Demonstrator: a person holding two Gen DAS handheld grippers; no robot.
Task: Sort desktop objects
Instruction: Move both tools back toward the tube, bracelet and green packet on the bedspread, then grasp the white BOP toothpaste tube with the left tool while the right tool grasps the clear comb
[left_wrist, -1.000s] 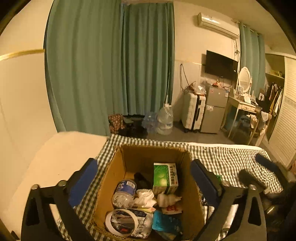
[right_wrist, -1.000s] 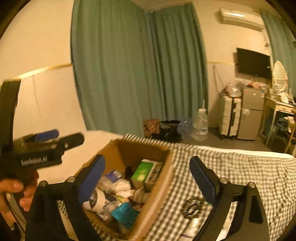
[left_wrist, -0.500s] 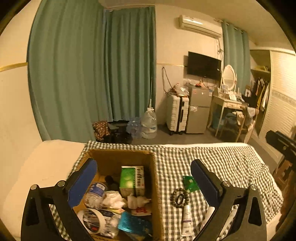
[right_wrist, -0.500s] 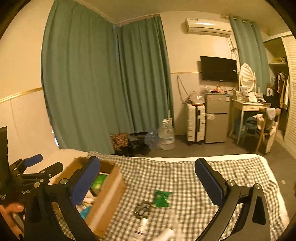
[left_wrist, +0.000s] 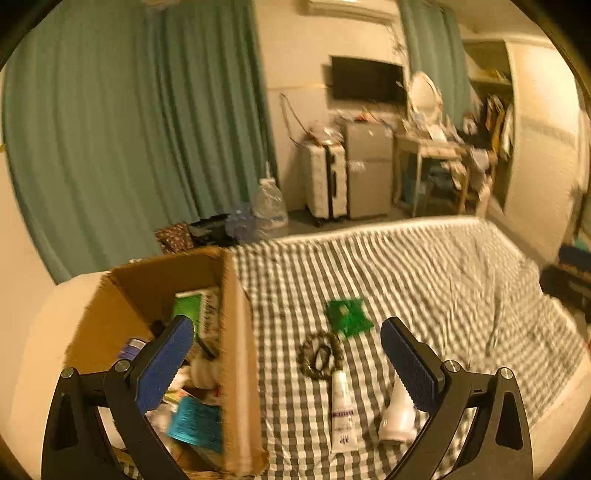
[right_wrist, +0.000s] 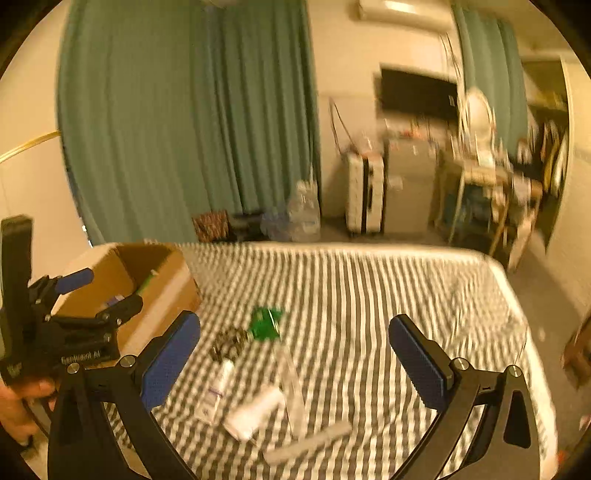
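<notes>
Lying on the checked cloth (left_wrist: 424, 266) just right of the cardboard box (left_wrist: 236, 332), the loose items formed a short column: green packet (left_wrist: 349, 314) farthest out, bead bracelet (left_wrist: 320, 356) next, then the white tube (left_wrist: 341, 413), with a white bottle (left_wrist: 400, 415) beside the tube. The tube's long axis ran roughly along the left gripper's pointing line, cap end toward the bracelet. The left gripper (left_wrist: 287, 363) stood fully released and empty, and the bracelet and tube lay directly ahead between its jaws. The right gripper (right_wrist: 294, 356) was also spread wide, gripping nothing; there the tube (right_wrist: 214, 391) and bottle (right_wrist: 255, 411) lay left of centre, with a clear strip (right_wrist: 291, 387) nearer the middle. By judgement, the left gripper was better aligned for the tube.
</notes>
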